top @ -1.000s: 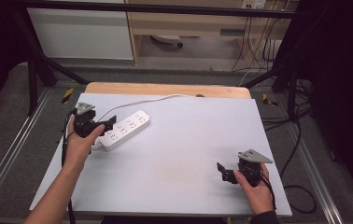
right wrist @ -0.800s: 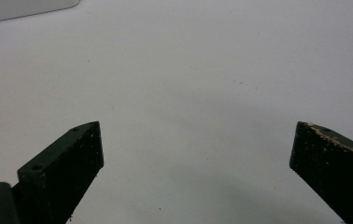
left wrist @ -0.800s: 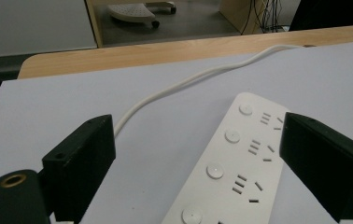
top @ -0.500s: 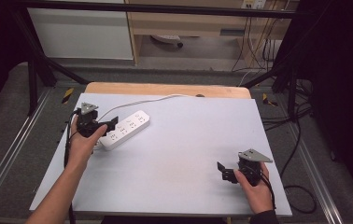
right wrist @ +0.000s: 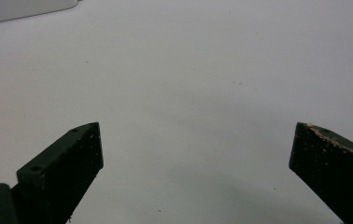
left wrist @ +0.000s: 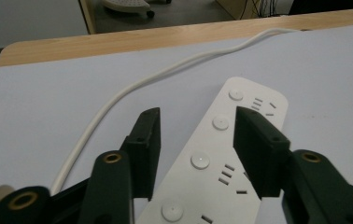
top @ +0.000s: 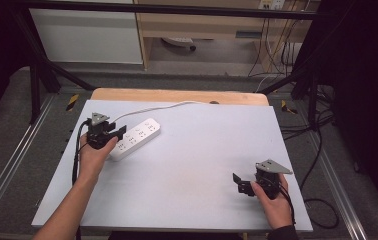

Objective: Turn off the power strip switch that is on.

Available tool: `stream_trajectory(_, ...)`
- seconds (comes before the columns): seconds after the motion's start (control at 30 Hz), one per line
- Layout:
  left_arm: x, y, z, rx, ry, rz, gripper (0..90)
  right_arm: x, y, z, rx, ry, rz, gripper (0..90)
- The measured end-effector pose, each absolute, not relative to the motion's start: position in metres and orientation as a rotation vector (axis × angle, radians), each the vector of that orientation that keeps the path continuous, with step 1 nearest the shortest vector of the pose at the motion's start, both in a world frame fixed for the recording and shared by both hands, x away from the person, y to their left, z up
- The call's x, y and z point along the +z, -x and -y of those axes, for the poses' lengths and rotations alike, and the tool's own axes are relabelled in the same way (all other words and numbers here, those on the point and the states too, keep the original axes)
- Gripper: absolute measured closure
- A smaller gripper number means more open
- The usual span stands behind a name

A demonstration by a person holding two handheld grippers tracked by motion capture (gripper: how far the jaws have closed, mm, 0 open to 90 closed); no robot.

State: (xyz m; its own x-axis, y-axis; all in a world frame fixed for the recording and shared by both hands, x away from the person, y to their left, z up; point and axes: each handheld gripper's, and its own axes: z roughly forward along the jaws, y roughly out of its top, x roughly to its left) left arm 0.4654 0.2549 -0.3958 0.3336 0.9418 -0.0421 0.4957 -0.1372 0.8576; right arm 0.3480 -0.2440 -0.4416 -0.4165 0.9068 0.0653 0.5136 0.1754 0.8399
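White power strip (left wrist: 221, 154) between closing hand-held gripper (left wrist: 195, 135)

high view: above, facing forward-down. gripper views: close, low over table (top: 192, 150); left shares power strip (left wrist: 221, 154).

No readable text, label, brand or number anywhere. Power strip (left wrist: 221, 154) between left gripper (left wrist: 197, 140) jaws: plain white face, round buttons and socket slots, no print legible. Table (top: 202, 150) bare of markings. Right gripper (right wrist: 195, 154): no lettering on jaws.
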Motion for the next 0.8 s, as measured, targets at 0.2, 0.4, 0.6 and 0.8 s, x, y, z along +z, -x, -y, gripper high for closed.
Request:
stream_trajectory(0.2,-0.401,-0.465,-0.255,0.658,-1.797,-1.259,68.6,-0.442,-0.348,0.245,1.137,-1.341,-1.994,3.7)
stream_trajectory(0.4,-0.405,-0.469,-0.255,0.63,-1.777,-1.256,81.0,-0.443,-0.348,0.247,1.144,-1.355,-1.988,3.7)
stream_trajectory(0.6,-0.411,-0.472,-0.256,0.617,-1.774,-1.268,84.4,-0.441,-0.349,0.248,1.167,-1.344,-1.973,3.6)
stream_trajectory(0.8,-0.415,-0.472,-0.254,0.609,-1.763,-1.263,88.6,-0.441,-0.349,0.249,1.163,-1.349,-1.976,3.6)
